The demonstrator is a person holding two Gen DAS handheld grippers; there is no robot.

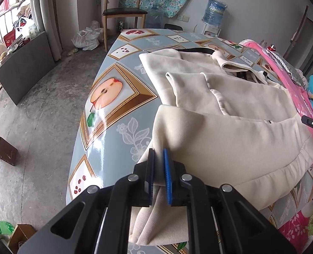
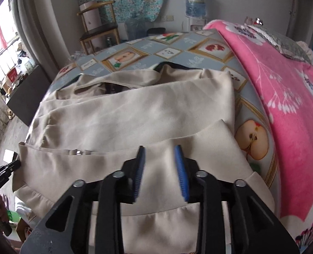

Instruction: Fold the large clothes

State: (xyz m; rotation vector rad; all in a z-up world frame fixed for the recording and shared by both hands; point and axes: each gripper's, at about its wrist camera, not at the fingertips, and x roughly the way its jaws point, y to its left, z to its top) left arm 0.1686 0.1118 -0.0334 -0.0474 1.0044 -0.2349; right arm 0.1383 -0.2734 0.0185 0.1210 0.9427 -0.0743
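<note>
1. Cream jacket (image 1: 226, 131), partly folded, lying on the table (image 1: 114, 97) beside its left edge, hem hanging over the near edge.
2. Left gripper (image 1: 159, 163): pinching the jacket's hem corner.
3. Right gripper (image 2: 159, 165): fingers spread over the jacket's near hem.
4. Pink floral blanket (image 2: 283, 105): along the table's right edge.

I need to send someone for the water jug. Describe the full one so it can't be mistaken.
Start at the table with the fruit-picture cloth and look past its far end to the white wall. There the full water jug sits upside down on a white dispenser, right of the wooden chair. Unlike the paler bottle standing on the floor beside it, it carries a blue label.
</note>
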